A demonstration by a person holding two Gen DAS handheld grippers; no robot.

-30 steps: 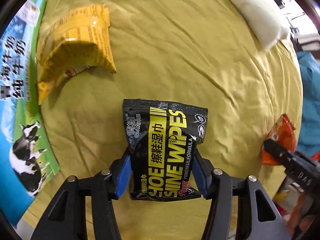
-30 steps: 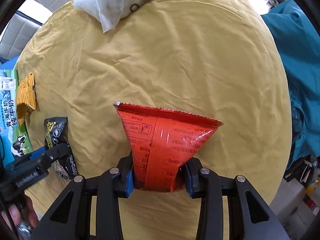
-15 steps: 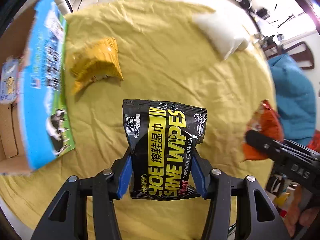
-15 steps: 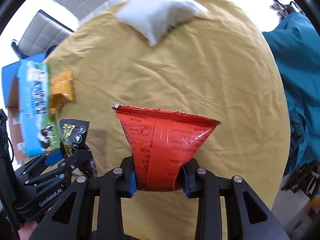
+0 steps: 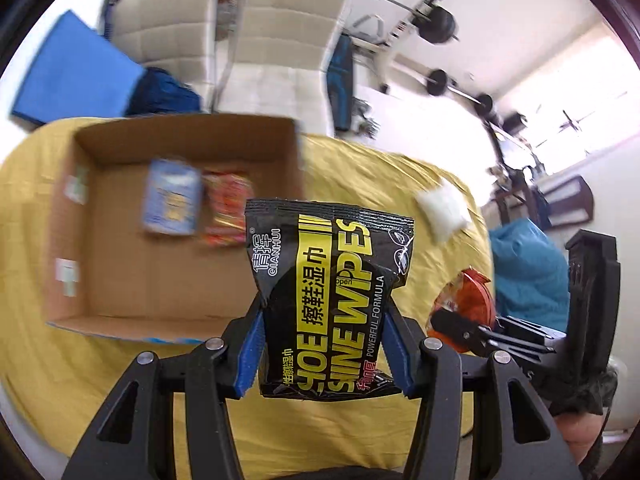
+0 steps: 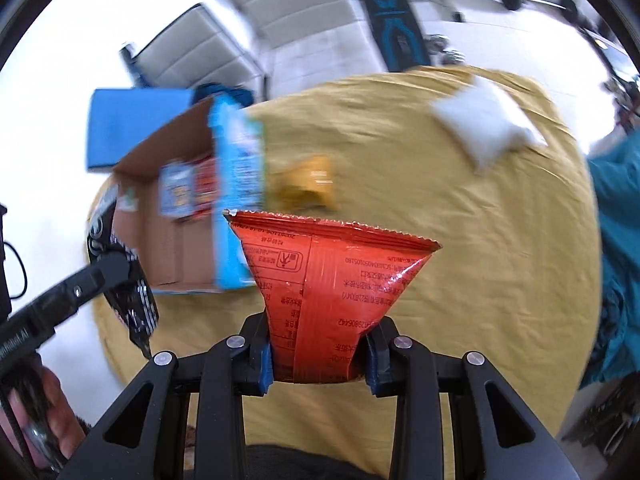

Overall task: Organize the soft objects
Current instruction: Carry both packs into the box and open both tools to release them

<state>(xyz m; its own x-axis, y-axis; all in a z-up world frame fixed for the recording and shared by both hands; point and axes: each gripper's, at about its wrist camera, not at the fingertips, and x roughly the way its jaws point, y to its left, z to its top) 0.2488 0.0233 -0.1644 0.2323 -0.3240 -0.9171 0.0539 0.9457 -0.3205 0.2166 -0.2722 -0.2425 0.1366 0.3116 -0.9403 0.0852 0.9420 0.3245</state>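
Looking along the left gripper point(image 5: 325, 354), its blue-padded jaws are clamped on the lower sides of a black and yellow shoe wipes pack point(image 5: 330, 296), which stands upright between them, clear of the yellow cloth point(image 5: 120, 392) that covers the counter. Taking the open cardboard box point(image 5: 120, 264) as landmark, the wipes pack hangs just to its right in this view, overlapping its near right corner. Inside the box, toward its far side, lie a blue packet point(image 5: 172, 208) and, touching it on the right, a red-orange packet point(image 5: 226, 216); both are blurred. A white pillow-shaped bag point(image 5: 442, 210) lies on the cloth well to the right of the box. Further right, the right gripper point(image 5: 460, 326) comes in from the edge with an orange-red snack bag point(image 5: 470, 292). From the right wrist, the right gripper point(image 6: 320, 360) has its jaws pressed tight on the narrow bottom of the orange-red snack bag point(image 6: 328, 280), whose top fans out wide above them. The cardboard box point(image 6: 172, 248) lies to the left of the bag, its blue printed side point(image 6: 236, 204) facing it. A yellow packet point(image 6: 306, 188) lies on the cloth just beside that blue side, and the white bag point(image 6: 486, 128) lies well apart to the right. Left of the box, the left gripper point(image 6: 108, 268) holds the black wipes pack point(image 6: 136, 308).
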